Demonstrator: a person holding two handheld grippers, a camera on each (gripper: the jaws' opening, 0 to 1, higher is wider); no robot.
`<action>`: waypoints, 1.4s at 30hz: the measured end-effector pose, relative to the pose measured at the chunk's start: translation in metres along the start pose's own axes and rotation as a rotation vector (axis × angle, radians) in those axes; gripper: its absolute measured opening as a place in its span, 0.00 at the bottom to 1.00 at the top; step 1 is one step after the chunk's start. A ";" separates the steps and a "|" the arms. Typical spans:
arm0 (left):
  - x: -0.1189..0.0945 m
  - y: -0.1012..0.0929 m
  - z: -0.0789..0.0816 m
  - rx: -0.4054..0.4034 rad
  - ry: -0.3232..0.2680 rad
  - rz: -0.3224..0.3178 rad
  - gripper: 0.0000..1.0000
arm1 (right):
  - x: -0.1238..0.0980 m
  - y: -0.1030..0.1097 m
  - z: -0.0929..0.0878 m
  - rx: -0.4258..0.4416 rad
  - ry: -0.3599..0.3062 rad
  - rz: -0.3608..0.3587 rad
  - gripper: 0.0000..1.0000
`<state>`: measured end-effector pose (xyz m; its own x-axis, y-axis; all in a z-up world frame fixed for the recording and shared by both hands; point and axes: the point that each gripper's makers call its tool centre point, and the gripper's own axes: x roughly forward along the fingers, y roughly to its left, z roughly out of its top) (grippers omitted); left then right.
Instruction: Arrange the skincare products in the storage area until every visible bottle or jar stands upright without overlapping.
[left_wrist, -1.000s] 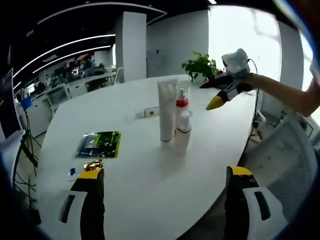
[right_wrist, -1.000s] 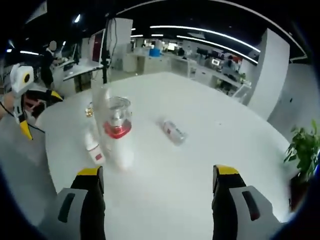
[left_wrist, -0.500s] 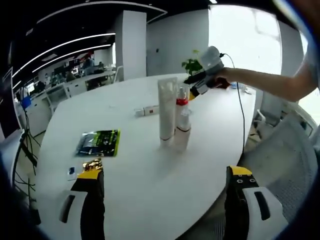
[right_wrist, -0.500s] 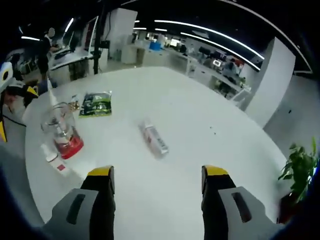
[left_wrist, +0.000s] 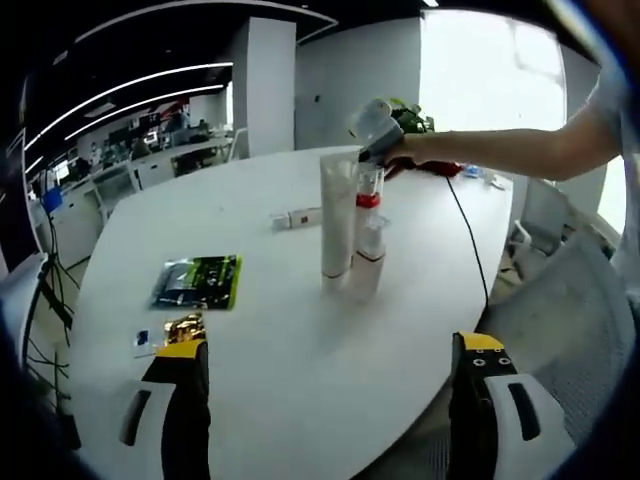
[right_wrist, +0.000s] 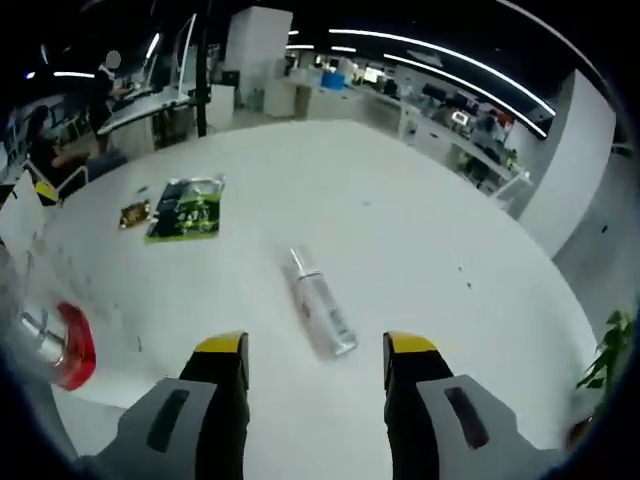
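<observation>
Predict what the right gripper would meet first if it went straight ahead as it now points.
Most likely the small bottle lying on its side on the table. It sits just past the right gripper, between the open jaws, though depth is uncertain.

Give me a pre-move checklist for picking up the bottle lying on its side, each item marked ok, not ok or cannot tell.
1. Right gripper open: ok, jaws apart with nothing between them.
2. Lying bottle in line with the right gripper: ok, it lies on the white table just ahead of the jaws.
3. Bottle already upright: not ok, it is on its side.
4. Space around the bottle: ok, the green packet lies apart from it.
5. Standing group safe: cannot tell; the white tube and red-collared bottle stand close under the right arm.
6. Left gripper clear: ok, open and held back.
</observation>
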<state>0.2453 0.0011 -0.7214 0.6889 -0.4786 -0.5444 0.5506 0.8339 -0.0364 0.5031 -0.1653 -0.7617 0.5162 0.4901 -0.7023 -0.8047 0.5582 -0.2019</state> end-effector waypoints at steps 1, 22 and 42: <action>0.000 0.000 -0.001 0.002 0.003 0.001 0.99 | 0.004 0.002 0.002 -0.009 0.005 0.015 0.56; -0.004 0.011 -0.005 -0.038 0.003 0.030 0.97 | 0.070 0.003 -0.012 0.001 0.180 0.170 0.58; -0.004 0.016 -0.008 -0.037 0.016 0.049 0.97 | 0.072 0.011 -0.019 0.007 0.176 0.212 0.33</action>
<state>0.2473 0.0182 -0.7269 0.7065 -0.4329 -0.5599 0.4984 0.8660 -0.0406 0.5259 -0.1363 -0.8271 0.2768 0.4728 -0.8365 -0.8870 0.4606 -0.0332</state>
